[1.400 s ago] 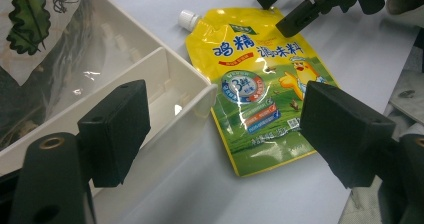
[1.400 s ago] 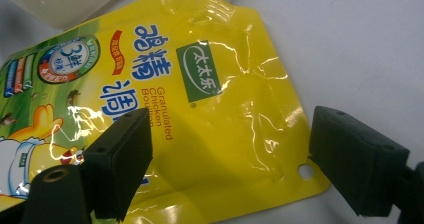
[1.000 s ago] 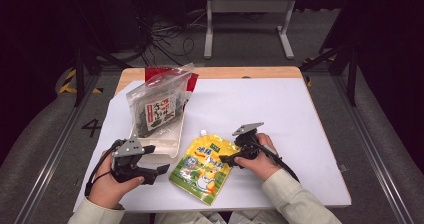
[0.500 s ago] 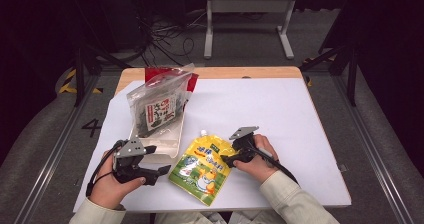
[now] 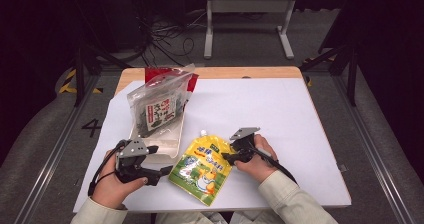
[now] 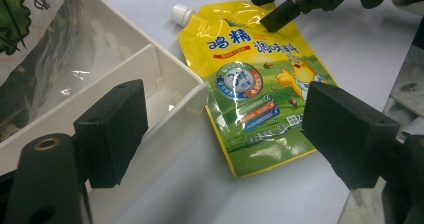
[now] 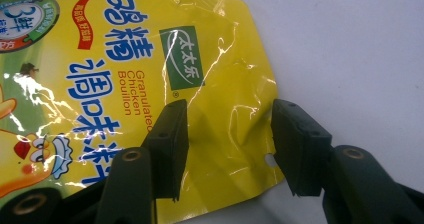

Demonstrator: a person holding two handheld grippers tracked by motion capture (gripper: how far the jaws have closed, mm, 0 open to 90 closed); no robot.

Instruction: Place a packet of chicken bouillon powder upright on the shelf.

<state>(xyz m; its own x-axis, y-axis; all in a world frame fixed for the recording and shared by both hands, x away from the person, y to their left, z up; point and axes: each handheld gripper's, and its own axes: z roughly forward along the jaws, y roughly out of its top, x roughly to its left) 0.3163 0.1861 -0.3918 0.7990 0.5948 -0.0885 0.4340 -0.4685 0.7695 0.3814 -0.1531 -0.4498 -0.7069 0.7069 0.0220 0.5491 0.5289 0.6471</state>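
Right gripper (image 5: 229, 157), jaws wide apart, is straddling the top corner of the flat yellow plastic spout pouch (image 5: 201, 167), lying at its nine o'clock; left gripper (image 5: 162, 172), also wide, is waiting beside.

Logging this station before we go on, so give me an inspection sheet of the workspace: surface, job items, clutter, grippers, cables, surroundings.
Surface: white sheet over a wooden table.
Job's things: yellow bouillon pouch lying flat, white cap; white tray; clear seaweed bag resting on the tray.
Clutter: red packet behind the bag.
Grippers: left gripper open, empty, beside the tray; right gripper open, jaws over the pouch's corner.
Cables: one trails from each gripper; a tangle on the floor.
Surroundings: dark; grey metal stand.
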